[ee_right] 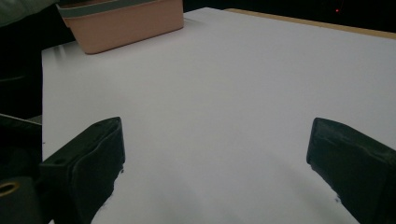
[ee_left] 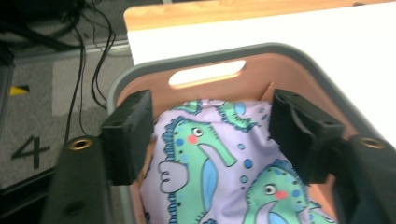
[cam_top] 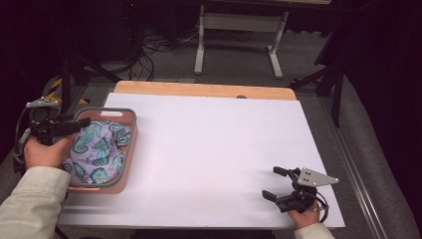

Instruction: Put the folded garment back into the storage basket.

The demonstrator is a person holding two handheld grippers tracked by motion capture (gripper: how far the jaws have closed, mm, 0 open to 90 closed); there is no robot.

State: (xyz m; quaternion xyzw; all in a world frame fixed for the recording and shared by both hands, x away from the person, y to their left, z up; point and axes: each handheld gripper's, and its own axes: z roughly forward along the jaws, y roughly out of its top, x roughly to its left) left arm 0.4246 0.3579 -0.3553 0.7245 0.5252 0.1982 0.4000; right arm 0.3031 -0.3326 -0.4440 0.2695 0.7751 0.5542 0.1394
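at the worktop's left edge the seahorse cloth (cam_top: 98, 149) lies in the pink basket (cam_top: 130, 144); left gripper (ee_left: 210, 135) jaws apart above it, lift straight clear; right gripper (cam_top: 276, 184) jaws apart, idle near right.

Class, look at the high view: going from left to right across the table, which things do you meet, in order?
Left gripper → pink basket holding the seahorse cloth → bare white table top → right gripper.

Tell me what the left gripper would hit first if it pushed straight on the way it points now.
Probably the seahorse-print cloth in the pink basket: the left gripper points at it with jaws open. Depth is unclear.
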